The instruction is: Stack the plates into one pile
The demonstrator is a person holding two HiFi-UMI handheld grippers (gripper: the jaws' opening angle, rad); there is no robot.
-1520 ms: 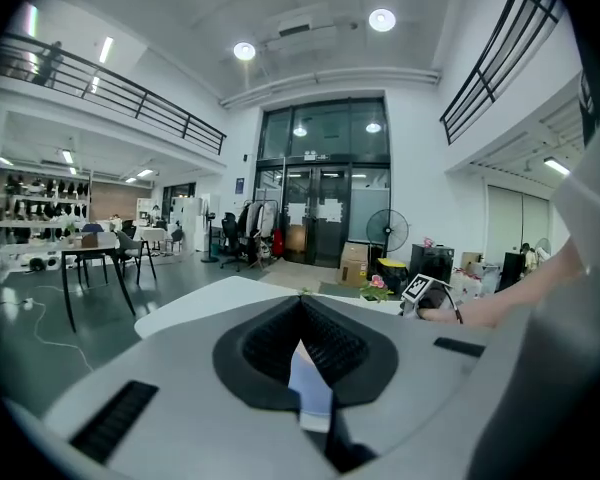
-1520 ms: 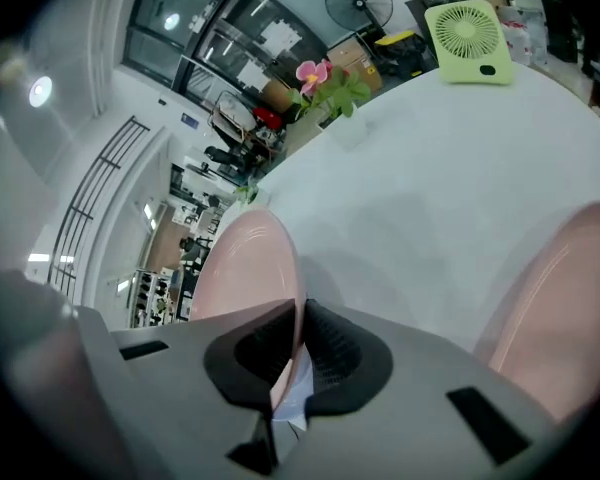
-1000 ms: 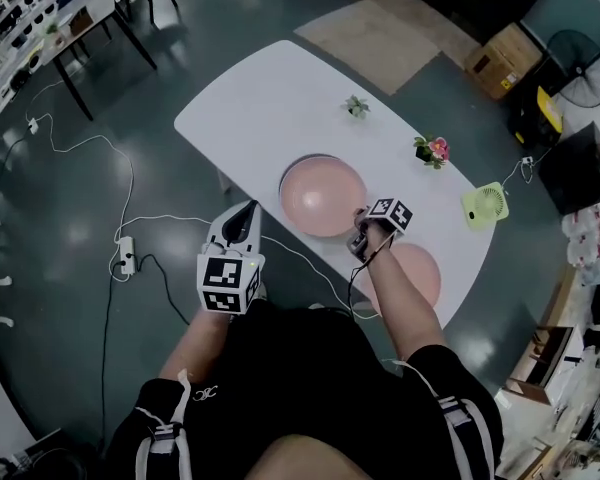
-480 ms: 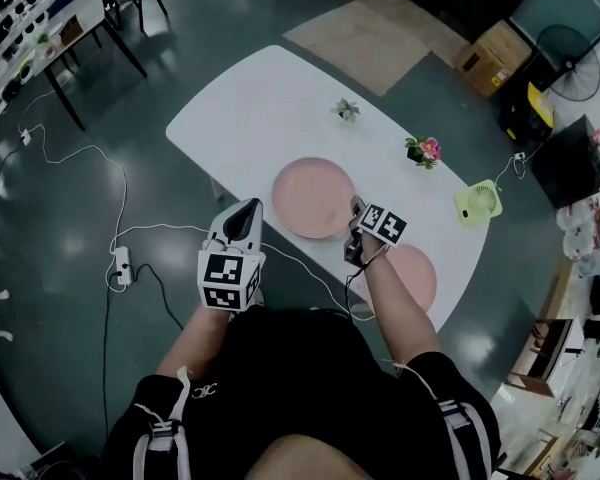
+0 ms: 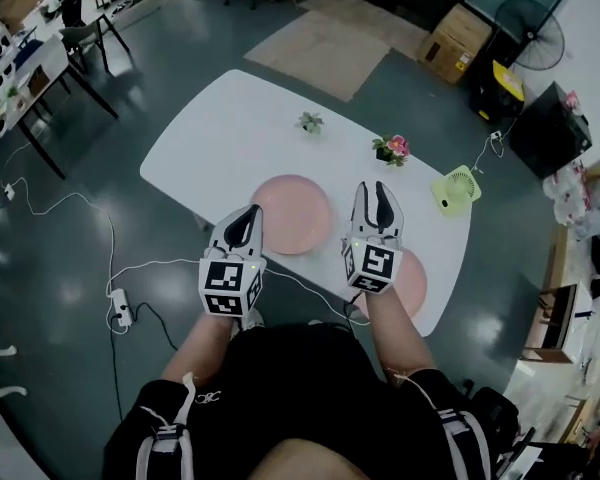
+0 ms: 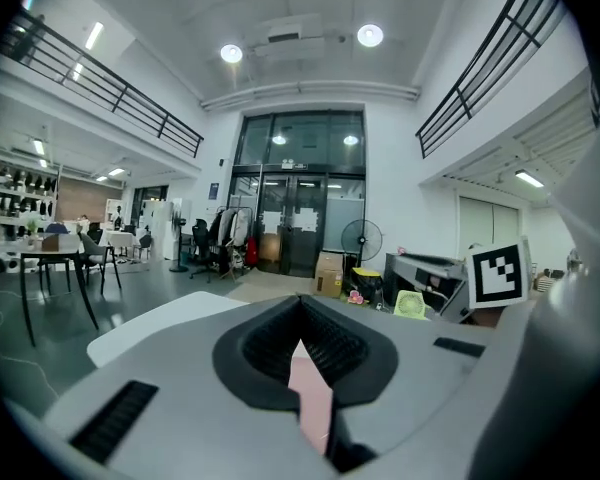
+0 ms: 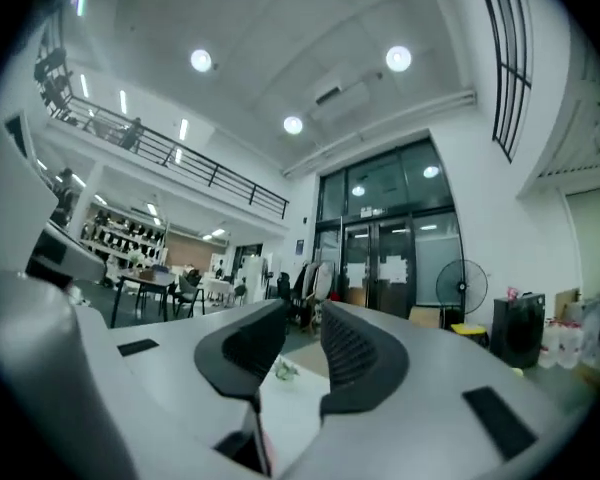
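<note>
Two pink plates lie apart on the white table (image 5: pixel 220 128). The far plate (image 5: pixel 295 213) sits in the middle, also visible as a pink sliver (image 6: pixel 312 408) below the left jaws. The near plate (image 5: pixel 412 283) lies by the table's front right edge, partly hidden by my right gripper. My left gripper (image 5: pixel 245 214) hangs above the far plate's left rim, shut and empty (image 6: pixel 300 313). My right gripper (image 5: pixel 377 190) is held level above the gap between the plates; its jaws (image 7: pixel 302 333) have just been closing, still stand apart, and have nothing between them.
A small green plant (image 5: pixel 309 122), a pot of pink flowers (image 5: pixel 391 149) and a green desk fan (image 5: pixel 457 188) stand along the table's far side. Cables and a power strip (image 5: pixel 123 313) lie on the floor at left. A cardboard box (image 5: pixel 454 43) is beyond.
The right gripper has risen from the far plate's right rim, where it pointed down, and turned level. The left gripper has moved slightly forward. Both plates stay where they were.
</note>
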